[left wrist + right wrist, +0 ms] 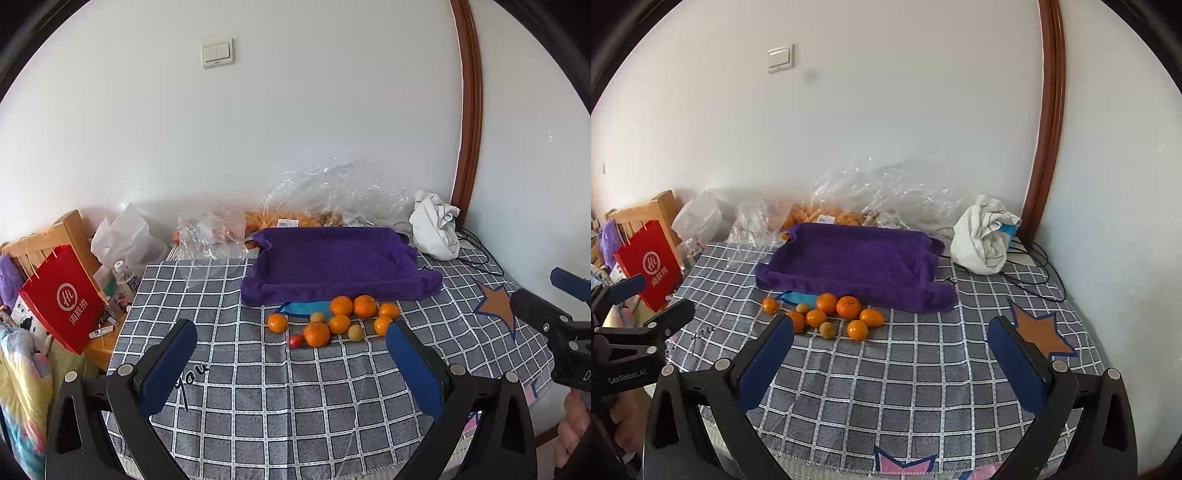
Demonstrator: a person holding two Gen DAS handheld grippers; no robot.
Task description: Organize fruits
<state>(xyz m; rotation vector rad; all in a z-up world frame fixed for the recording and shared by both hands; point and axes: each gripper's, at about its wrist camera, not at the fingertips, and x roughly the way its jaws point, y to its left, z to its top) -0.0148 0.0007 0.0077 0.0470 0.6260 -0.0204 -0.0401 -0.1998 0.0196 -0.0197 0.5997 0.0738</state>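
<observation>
The fruits [334, 321] are clustered on the checked cloth [295, 398] just in front of the purple tray [332, 258], touching one another. The left gripper [291, 365] and right gripper [892, 363] are held nearer than the tray, fingers apart, nothing gripped.

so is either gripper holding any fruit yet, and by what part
Nothing is held. The left gripper and right gripper are both open above the checked tablecloth, short of the oranges, which lie loose before the purple tray.
</observation>
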